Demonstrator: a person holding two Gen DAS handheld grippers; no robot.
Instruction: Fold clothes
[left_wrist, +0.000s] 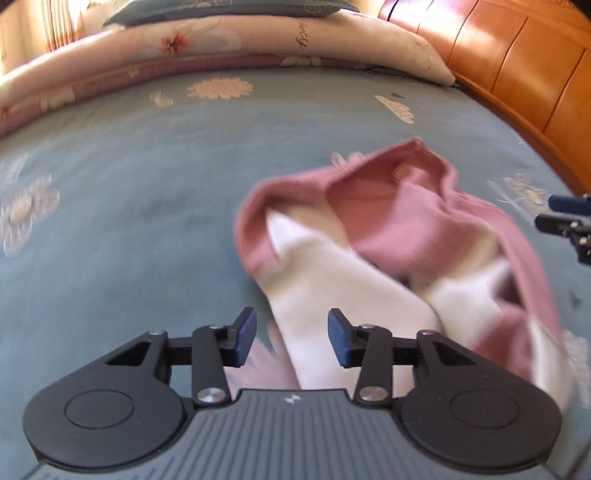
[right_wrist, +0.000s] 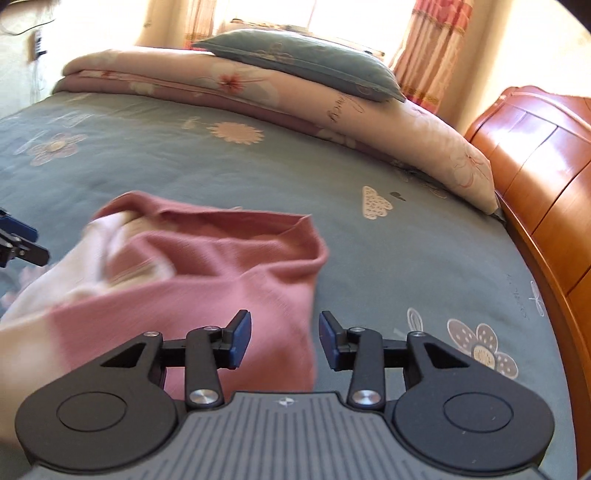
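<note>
Pink-and-white sweater (left_wrist: 399, 236) lies rumpled mid-bed (left_wrist: 129, 177), toward the headboard (left_wrist: 517, 74) side, with left gripper (left_wrist: 291, 338) and right gripper (right_wrist: 285, 339) both spread apart, empty, likely poised to grasp its edges.

A bed (right_wrist: 295, 177) with a grey-blue flowered sheet carries a crumpled pink and white garment (right_wrist: 221, 258). Beyond the garment, along the far edge, lies a folded pink quilt (right_wrist: 332, 107), with a grey-blue pillow (right_wrist: 306, 59) on top.
</note>
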